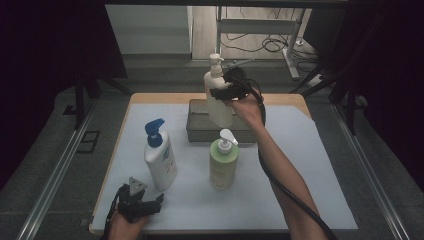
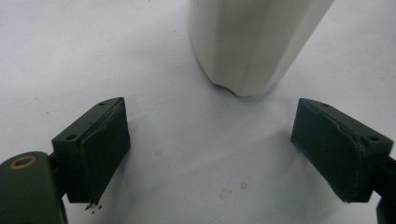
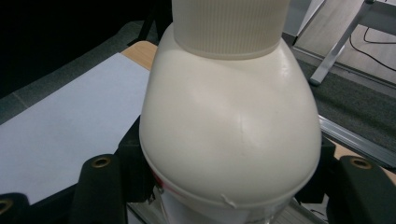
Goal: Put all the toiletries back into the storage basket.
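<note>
Over the white table point(image 1: 310, 165), right jaws clamp an unlabelled cream bottle point(image 1: 218, 95); left jaws spread.

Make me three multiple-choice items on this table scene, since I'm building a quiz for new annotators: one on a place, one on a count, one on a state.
1. Where is the cream pump bottle?
A. Lying on the white sheet
B. Held up over the grey tray
C. Standing beside the green bottle

2. How many pump bottles are in the high view?
A. Two
B. Three
C. Five

3. How is the left claw?
A. Open, holding nothing
B. Shut on the blue-capped bottle
C. Shut on the tray's rim

Answers:
1 B: the right claw grips it at the shoulder, above the tray.
2 B: cream, the blue-capped bottle and the green bottle.
3 A: its jaws stand wide apart over the white sheet, with only the sheet between them.
</note>
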`<state>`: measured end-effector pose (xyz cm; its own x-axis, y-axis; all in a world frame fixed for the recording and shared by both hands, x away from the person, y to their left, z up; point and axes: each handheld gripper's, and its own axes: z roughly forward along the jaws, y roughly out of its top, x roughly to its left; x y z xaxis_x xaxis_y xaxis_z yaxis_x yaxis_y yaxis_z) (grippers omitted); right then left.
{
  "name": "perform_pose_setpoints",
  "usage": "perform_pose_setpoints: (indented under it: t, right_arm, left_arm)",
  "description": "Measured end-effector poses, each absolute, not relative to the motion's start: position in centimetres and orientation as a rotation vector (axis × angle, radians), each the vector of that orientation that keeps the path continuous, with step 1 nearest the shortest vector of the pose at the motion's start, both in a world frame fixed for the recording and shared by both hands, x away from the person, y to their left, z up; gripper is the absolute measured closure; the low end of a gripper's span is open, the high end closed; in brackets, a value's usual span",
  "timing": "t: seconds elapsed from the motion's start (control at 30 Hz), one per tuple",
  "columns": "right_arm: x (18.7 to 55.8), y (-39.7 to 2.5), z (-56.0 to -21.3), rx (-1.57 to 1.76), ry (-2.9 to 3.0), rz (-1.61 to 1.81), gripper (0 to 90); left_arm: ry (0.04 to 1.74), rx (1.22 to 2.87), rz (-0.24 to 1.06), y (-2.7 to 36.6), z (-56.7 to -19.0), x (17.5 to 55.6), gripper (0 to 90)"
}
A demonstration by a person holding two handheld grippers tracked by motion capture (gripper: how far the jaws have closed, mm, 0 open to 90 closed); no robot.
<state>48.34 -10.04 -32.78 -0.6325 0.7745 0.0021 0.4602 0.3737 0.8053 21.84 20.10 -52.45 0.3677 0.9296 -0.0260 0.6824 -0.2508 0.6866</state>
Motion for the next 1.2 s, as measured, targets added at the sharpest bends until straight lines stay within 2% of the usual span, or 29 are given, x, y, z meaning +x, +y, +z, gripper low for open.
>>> perform_pose_setpoints:
  t: [0.7, 1.2]
  right_arm:
    - [49.7, -8.4, -35.9, 1.065, 2.255, 1.146, 37.3]
    - [49.0, -8.0, -37.3, 1.042, 2.300, 1.138, 37.2]
  left_arm:
    - [1.388, 2.023, 0.520, 20.1, -52.4, 21.8, 11.3]
    - [1.387, 2.023, 0.520, 20.1, -52.4, 21.8, 11.3]
